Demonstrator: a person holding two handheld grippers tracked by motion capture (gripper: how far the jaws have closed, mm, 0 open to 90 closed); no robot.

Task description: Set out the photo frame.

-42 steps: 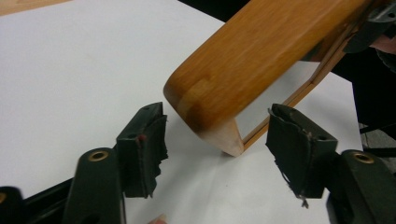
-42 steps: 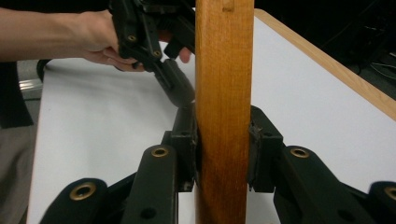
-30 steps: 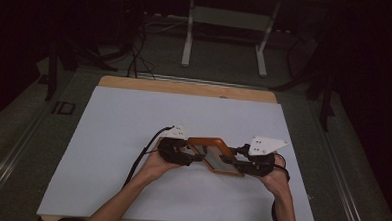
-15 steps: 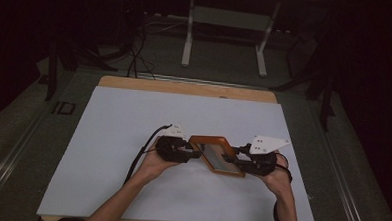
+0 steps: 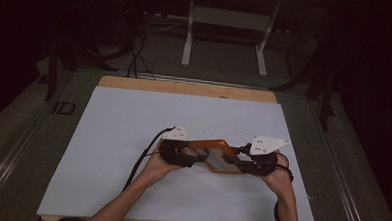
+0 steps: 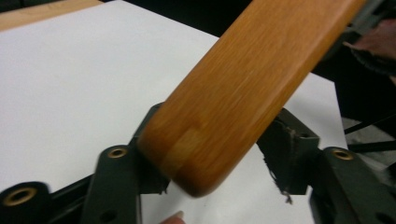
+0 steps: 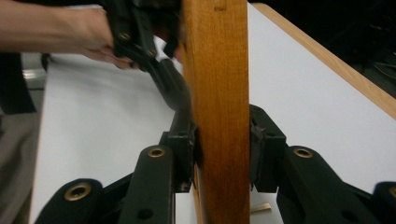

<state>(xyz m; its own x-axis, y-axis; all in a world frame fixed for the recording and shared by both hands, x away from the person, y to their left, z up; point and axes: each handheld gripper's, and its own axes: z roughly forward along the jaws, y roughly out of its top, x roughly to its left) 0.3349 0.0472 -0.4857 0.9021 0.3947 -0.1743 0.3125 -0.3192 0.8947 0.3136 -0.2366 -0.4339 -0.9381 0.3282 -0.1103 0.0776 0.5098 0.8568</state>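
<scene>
A wooden picture frame [image 5: 213, 143] with a grey pane is held just above the white sheet, between both grippers. My right gripper [image 5: 240, 163] is shut on its right rail: in the right gripper view both pads press the upright wood [image 7: 217, 70] at my right gripper [image 7: 222, 149]. At the frame's left end is my left gripper [image 5: 194, 155]. Its jaws have just been opening. The rounded corner of the frame [image 6: 243, 84] lies between them at my left gripper [image 6: 215, 149], against the left pad [image 6: 150, 140]. A sliver of paper shows beside the right pad [image 6: 288, 149].
A white sheet [image 5: 133, 133] covers most of the wooden table, whose far edge [image 5: 185, 87] shows bare. Behind the table stand a metal stand's legs [image 5: 188, 40] and floor cables [image 5: 133, 57]. My left hand [image 7: 56, 32] shows in the right gripper view.
The left gripper has shifted slightly at the frame's left end. The frame and the right gripper have kept their place.
</scene>
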